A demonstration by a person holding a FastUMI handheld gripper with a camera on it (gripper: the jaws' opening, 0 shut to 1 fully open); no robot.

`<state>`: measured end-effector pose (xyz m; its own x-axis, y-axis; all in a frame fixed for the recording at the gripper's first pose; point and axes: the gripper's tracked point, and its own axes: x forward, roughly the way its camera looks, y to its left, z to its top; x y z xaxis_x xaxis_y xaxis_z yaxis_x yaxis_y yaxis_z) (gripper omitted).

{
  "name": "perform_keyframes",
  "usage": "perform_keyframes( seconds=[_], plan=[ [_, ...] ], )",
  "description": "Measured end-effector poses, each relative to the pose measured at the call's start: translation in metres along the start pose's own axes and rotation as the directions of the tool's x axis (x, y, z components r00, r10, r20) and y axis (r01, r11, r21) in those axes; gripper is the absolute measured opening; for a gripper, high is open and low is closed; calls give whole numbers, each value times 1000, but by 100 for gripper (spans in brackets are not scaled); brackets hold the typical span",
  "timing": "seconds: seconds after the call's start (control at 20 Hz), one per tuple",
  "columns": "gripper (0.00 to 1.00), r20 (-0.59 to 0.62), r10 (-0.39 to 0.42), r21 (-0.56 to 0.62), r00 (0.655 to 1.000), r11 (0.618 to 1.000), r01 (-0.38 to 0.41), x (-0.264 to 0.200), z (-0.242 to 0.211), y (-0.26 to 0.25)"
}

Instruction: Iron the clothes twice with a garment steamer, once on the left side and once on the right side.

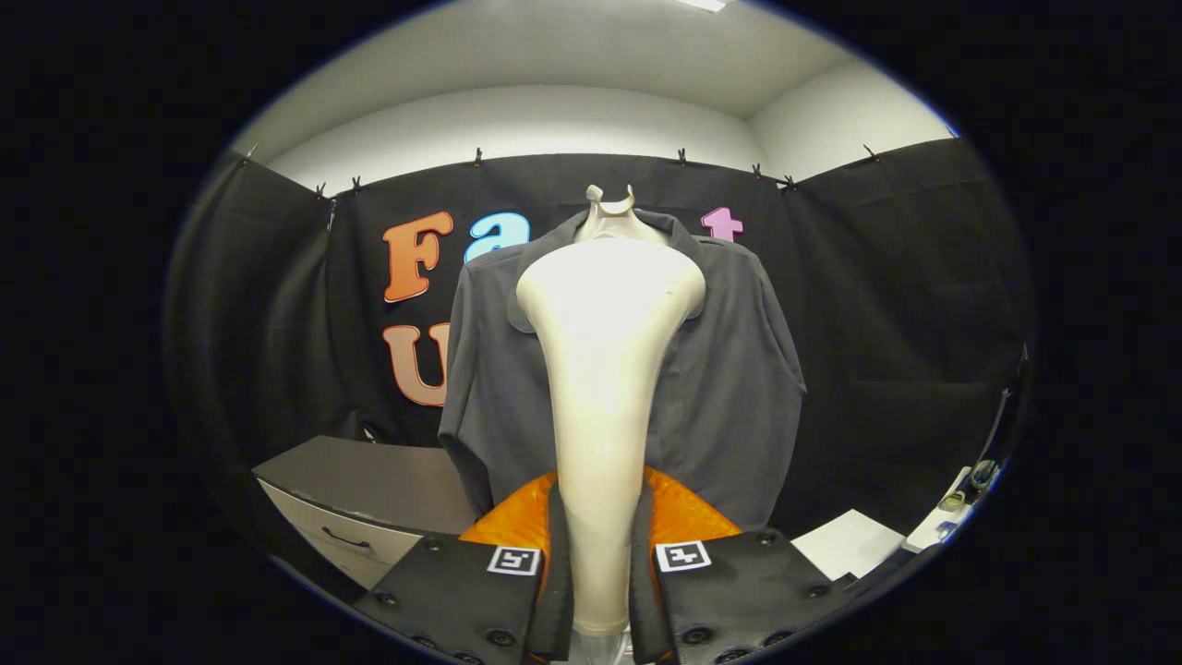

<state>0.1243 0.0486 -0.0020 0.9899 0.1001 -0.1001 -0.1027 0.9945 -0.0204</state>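
Note:
A cream-white garment steamer (605, 369) stands up between my fingers, its narrow handle gripped low and its wide head flaring out at the top. My gripper (600, 591) is shut on that handle, both fingers pressing on its sides. Beyond the steamer head hangs a dark grey shirt (729, 388) on a white hanger (609, 205), facing me in front of the black cloth wall. The steamer head covers the shirt's middle; the shirt's left and right sides show on either side of it. How far the head stands from the cloth I cannot tell.
A grey cabinet with a drawer (369, 499) stands low to the left of the shirt. A white surface (850, 545) with small items lies low on the right. Black cloth walls close the booth on all sides.

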Motion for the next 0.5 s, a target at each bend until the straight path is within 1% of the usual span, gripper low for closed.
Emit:
perform_keyframes(
  seconds=[0.5],
  plan=[
    [32, -11, -11, 5, 1000, 1000, 11, 6, -5, 0]
  ],
)
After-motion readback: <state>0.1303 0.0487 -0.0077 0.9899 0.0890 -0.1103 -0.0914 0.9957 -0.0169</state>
